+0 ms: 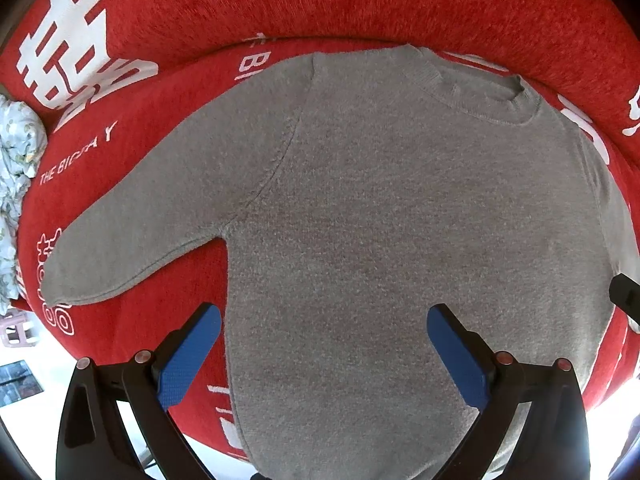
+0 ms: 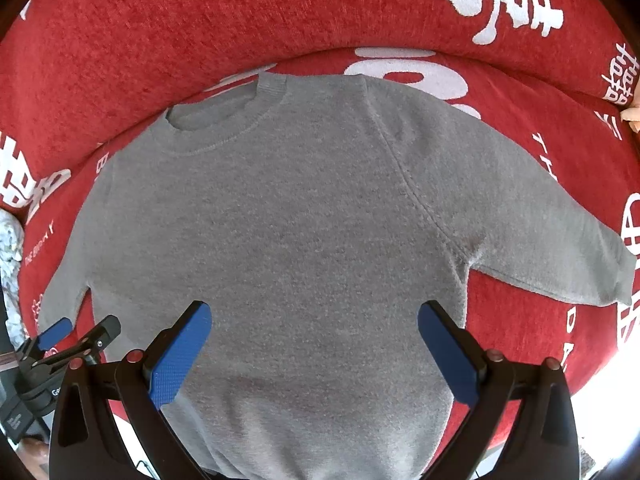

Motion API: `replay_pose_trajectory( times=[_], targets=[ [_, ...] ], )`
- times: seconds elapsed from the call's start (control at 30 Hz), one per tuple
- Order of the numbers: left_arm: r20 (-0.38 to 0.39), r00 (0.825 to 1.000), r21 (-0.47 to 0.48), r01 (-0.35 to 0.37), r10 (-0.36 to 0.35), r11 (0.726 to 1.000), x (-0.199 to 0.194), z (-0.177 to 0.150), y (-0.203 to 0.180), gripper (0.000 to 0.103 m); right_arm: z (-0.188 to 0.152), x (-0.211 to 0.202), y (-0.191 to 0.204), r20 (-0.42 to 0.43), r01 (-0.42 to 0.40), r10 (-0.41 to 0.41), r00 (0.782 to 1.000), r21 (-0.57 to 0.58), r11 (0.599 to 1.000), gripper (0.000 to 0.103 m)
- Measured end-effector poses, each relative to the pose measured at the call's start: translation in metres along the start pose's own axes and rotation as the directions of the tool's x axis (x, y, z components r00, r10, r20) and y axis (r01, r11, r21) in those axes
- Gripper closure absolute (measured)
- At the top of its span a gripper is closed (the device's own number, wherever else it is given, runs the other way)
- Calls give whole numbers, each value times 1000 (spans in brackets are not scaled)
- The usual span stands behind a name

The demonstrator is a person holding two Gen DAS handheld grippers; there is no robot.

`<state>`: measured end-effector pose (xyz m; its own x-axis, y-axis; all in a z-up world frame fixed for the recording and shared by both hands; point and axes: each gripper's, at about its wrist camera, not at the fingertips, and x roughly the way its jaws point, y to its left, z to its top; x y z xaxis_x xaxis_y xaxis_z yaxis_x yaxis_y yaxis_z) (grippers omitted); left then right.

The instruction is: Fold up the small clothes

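Both grippers (image 1: 324, 344) (image 2: 314, 340) hover spread above flat grey sweater (image 1: 380, 220).

You see a red sofa cover (image 1: 360, 4) printed with white characters, and floral patterned fabric (image 1: 16, 184) bunched beside its left edge.

Black fingers (image 1: 192, 356) with blue textured pads, reddish round screws.

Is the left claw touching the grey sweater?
Cannot tell. In the left wrist view the open left claw frames the grey sweater, with no plain contact or gap.
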<state>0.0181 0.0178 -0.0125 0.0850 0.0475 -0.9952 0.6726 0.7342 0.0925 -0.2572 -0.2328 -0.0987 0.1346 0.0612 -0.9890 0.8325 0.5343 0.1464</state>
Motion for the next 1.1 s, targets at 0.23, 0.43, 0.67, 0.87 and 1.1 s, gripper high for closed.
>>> replay_pose_trajectory(
  times=[0.23,0.43,0.67,0.87,1.1],
  targets=[
    [-9,1000,-1,-2,2,1000,3,1,0,0,0,1,-1,-6,-3,3,1000,2,1000,0],
    [-12,1000,-8,-2,2,1000,4,1,1,0,-1,1,3,-9,4,-4,1000,-4,1000,0],
    [-12,1000,-6,-1,0,1000,5,1,4,0,-1,1,7,-5,9,-9,1000,-20,1000,0],
    [-13,1000,-4,1,-1,1000,5,1,7,0,-2,2,8,-9,18,-18,1000,-25,1000,0],
    [-13,1000,-6,1,-1,1000,5,1,6,0,-2,3,10,-10,23,-24,1000,-30,999,0]
  ],
)
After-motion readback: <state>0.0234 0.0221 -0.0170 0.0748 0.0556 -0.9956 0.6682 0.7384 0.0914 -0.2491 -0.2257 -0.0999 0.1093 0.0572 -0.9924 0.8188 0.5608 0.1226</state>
